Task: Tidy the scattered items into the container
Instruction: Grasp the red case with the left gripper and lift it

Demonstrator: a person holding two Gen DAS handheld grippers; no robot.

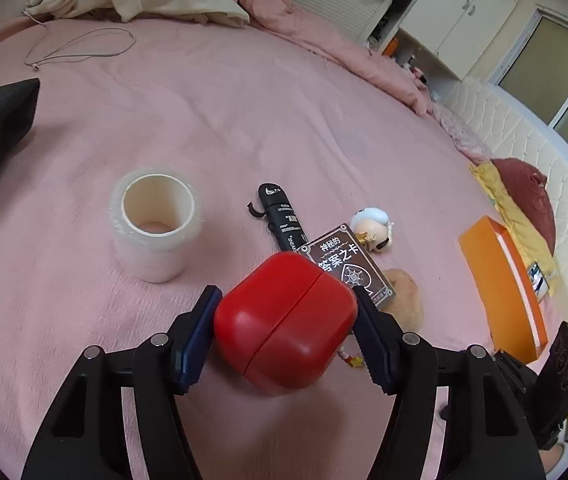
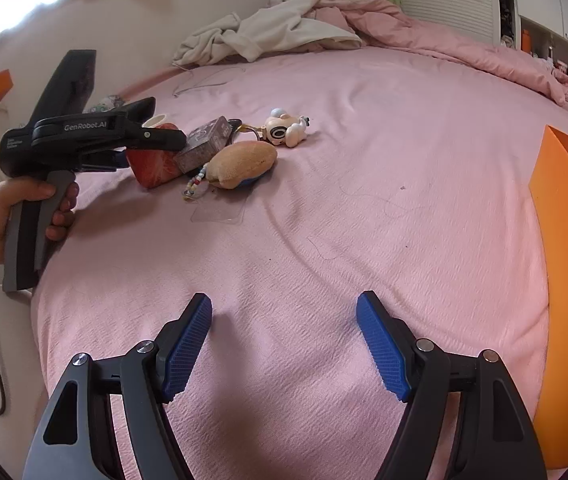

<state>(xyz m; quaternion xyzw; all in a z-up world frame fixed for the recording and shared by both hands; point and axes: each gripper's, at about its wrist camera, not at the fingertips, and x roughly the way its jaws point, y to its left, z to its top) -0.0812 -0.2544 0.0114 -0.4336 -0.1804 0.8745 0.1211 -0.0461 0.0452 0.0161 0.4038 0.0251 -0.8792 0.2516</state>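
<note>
Step in hand: pick-up of the glossy red rounded hard case (image 1: 286,322). Your left gripper (image 1: 284,336) is set around this case on the pink bedspread (image 1: 244,120), one blue pad at each side. The left pad appears to touch the shell; contact on the right side cannot be confirmed, so treat the grip as not yet secured. The case lies at the near edge of the scattered group, against the brown printed card box (image 1: 350,268) and the tan plush bread-shaped toy (image 2: 242,164).

Your right gripper (image 2: 284,340) hovers over bare bedspread with its jaws apart and nothing between them.

The orange rigid container (image 2: 564,280) stands at the right, well apart from the case.

Next move, as judged: confirm both pads bear on the case, lift it straight up clear of its neighbours, then carry it right to the container. The smooth curved shell may slip; squeeze it across its widest part.
</note>
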